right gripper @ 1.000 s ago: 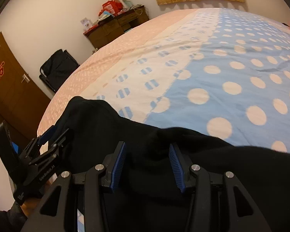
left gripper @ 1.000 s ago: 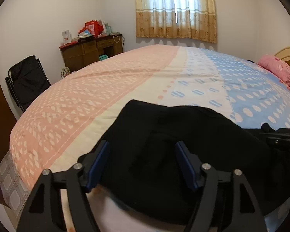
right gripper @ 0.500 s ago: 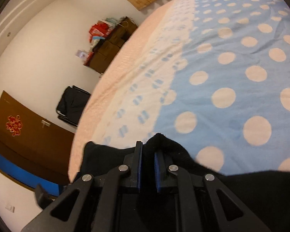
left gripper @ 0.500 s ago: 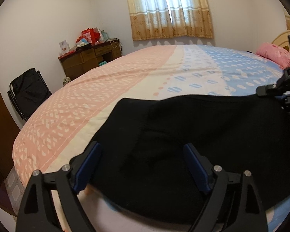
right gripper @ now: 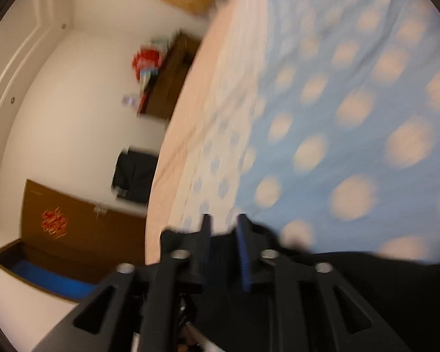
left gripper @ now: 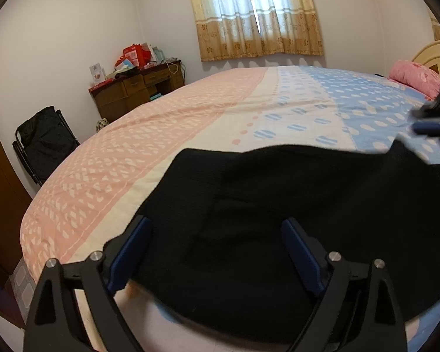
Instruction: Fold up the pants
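Black pants (left gripper: 278,205) lie on the near edge of the bed, spread across its pink, cream and blue cover. My left gripper (left gripper: 217,252) is open, its blue-padded fingers wide apart over the black cloth, holding nothing. My right gripper (right gripper: 223,234) shows in a blurred right wrist view, tilted, its fingers close together with a narrow gap; a fold of the pants (right gripper: 366,287) bunches around them. The right gripper also shows at the right edge of the left wrist view (left gripper: 434,123), raised above the pants' far corner.
The bed (left gripper: 190,135) fills most of both views. A pink pillow (left gripper: 413,76) lies at its head. A cluttered wooden desk (left gripper: 138,88) and a black folding chair (left gripper: 44,140) stand by the far wall. A brown door (right gripper: 73,228) is at the left.
My right gripper closed on the pants' edge, then lifted and swung it up and to the right, tilting as it went. My left gripper stayed open over the cloth.
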